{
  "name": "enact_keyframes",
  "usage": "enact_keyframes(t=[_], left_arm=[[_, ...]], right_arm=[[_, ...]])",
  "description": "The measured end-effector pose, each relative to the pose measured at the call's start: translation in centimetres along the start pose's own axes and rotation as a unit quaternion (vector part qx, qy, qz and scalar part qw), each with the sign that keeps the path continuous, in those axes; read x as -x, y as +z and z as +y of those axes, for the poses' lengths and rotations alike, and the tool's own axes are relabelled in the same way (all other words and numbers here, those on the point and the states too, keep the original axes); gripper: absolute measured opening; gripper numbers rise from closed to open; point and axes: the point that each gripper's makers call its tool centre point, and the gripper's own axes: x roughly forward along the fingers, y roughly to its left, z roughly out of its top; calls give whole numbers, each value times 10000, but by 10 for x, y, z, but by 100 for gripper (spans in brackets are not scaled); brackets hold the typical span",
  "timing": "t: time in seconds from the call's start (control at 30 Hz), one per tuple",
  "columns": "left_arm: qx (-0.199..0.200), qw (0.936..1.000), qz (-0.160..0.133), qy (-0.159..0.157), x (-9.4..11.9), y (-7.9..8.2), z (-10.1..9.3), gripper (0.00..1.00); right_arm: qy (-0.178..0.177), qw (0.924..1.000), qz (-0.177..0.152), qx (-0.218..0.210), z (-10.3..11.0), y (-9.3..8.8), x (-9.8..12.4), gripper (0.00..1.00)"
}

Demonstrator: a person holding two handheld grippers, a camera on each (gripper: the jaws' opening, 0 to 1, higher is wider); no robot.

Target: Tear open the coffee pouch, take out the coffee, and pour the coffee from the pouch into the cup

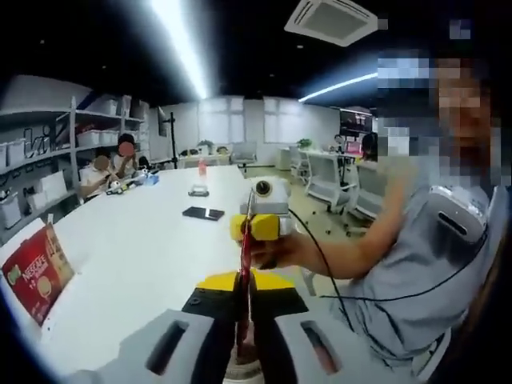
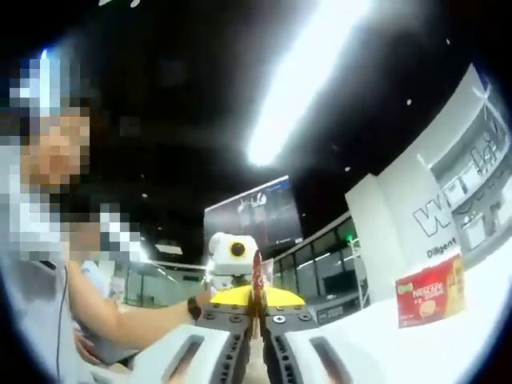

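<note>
The red box (image 1: 36, 272) on the white table (image 1: 136, 248) reads NESCAFE. My left gripper (image 1: 244, 340) and right gripper (image 2: 258, 320) face each other, both clenched on the thin red coffee pouch (image 1: 245, 272), held edge-on between them above the table; my hand (image 1: 276, 250) grips the right one.

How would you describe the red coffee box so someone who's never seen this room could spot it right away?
Start at the long white table running down the room. On its near edge, far from the flat black phone lying midway along, stands an upright red cardboard Nescafe box. It is the only big red thing standing on the table, with white lettering and a cup picture on its face.
</note>
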Motion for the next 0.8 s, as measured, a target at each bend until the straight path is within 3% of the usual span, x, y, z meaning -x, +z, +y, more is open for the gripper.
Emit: enact_keyframes(t=[0.1,0.13,0.3,0.4,0.6,0.7,0.8], left_arm=[[105,9997,-219,81,1,6,3,11],[64,9998,-197,72,0,4,2,6],[-49,9999,-112,63,0,3,-2,5],[-70,9999,-75,68,0,2,0,5],[4,9999,-100,46,1,1,4,5],[33,9999,-119,55,1,1,5,6],[54,9999,-143,77,0,2,6,9]], right_arm=[[0,10000,29,28,-7,3,4,4],[-11,10000,27,34,-13,4,6,5],[40,10000,13,-35,-27,6,10,15],[27,10000,44,-10,-32,7,11,13],[0,10000,81,52,-6,0,3,15],[-117,9996,152,188,-4,-4,6,5],[-149,9996,154,161,-3,-5,7,4]])
